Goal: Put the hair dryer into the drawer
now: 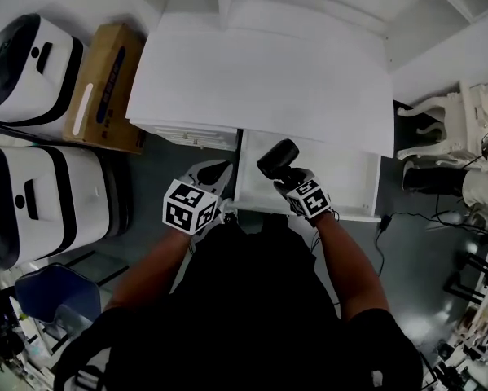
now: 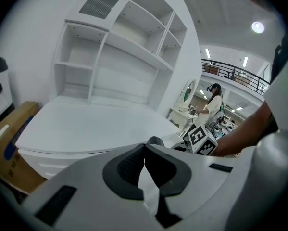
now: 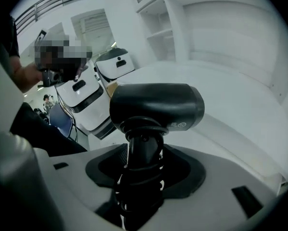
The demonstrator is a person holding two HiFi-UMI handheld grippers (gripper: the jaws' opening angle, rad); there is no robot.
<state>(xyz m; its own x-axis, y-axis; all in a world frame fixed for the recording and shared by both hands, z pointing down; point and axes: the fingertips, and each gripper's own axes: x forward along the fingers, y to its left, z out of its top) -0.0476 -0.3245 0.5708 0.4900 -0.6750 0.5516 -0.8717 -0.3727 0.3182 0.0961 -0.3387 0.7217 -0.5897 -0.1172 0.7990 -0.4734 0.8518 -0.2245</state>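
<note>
Black plastic hair dryer (image 1: 277,158), handle clamped in the right gripper's (image 1: 287,182) fingers, hangs over the open white drawer (image 1: 351,177). Lowering and release likely come next. The left gripper's (image 1: 216,172) fingers are closed on nothing.

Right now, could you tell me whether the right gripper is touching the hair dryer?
Touching. The right gripper view shows the right gripper with both jaws pressed against the cord-wrapped handle of the hair dryer, with no gap on either side.

My left gripper (image 2: 144,147) has its fingers (image 2: 124,170) pressed together at the tips. Ahead lies the white table (image 2: 95,126), shelves (image 2: 124,52) behind; something dark, perhaps the hair dryer (image 2: 156,140), peeks beyond.
</note>
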